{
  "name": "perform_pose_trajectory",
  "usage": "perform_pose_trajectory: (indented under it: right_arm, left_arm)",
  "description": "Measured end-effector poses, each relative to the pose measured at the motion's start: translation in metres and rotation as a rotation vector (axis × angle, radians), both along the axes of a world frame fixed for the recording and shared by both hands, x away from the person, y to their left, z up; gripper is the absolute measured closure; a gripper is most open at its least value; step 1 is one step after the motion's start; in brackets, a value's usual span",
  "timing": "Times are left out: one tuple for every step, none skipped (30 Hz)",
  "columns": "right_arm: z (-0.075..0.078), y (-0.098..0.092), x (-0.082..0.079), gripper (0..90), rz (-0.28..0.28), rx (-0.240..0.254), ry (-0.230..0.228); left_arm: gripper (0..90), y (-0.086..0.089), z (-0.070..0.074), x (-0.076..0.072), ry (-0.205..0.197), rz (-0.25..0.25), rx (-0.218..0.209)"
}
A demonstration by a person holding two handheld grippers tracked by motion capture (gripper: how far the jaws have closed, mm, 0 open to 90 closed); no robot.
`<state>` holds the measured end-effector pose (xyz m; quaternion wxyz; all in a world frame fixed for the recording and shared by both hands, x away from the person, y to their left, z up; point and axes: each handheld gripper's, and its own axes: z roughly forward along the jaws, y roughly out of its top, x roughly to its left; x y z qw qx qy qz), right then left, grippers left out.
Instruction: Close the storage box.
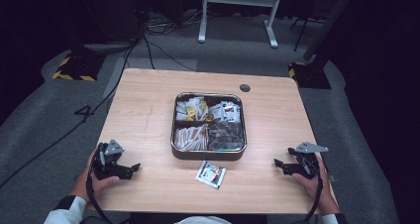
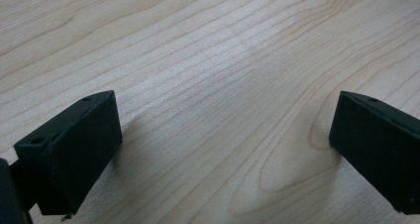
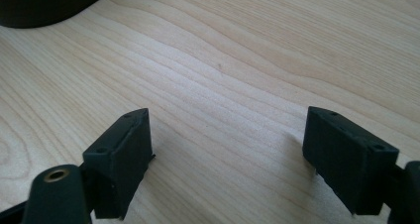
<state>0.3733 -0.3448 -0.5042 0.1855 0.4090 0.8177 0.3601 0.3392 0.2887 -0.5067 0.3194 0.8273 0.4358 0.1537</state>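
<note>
High view, left tool [image 1: 132,169], right tool [image 1: 278,164] resting agape

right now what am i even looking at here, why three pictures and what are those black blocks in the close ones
No robot here: a person sits at a wooden table holding a hand-operated two-jaw gripper in each hand. The high view comes from a camera above the person, looking forward and down. There the left gripper is at the lower left and the right gripper at the lower right, both low near the table's front edge.

The other two pictures come from cameras riding on the grippers. The black blocks are each gripper's own two jaws, set wide apart over bare wood, holding nothing.

In the middle of the table sits a square tray with four compartments full of small packets and sachets; their labels are too small to read. One loose packet lies flat on the table just in front of the tray, between the two grippers.
</note>
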Motion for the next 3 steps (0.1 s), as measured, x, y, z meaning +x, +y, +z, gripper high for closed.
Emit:
perform_pose_trajectory:
  right_arm:
    - [0.0, 0.0, 0.0002, 19.6, 0.0, 0.0, 0.0]
    - [0.0, 0.0, 0.0003, 19.6, 0.0, 0.0, 0.0]
    - [0.0, 0.0, 0.0004, 19.6, 0.001, 0.0, 0.0]
  left_arm:
    - [0.1, -0.0001, 0.0, 0.0, 0.001, 0.001, -0.001]
    - [0.1, -0.0002, 0.0, 0.0002, -0.001, 0.002, 0.0]
    - [0.1, -0.0003, 0.0, 0.0002, -0.001, 0.003, 0.0]
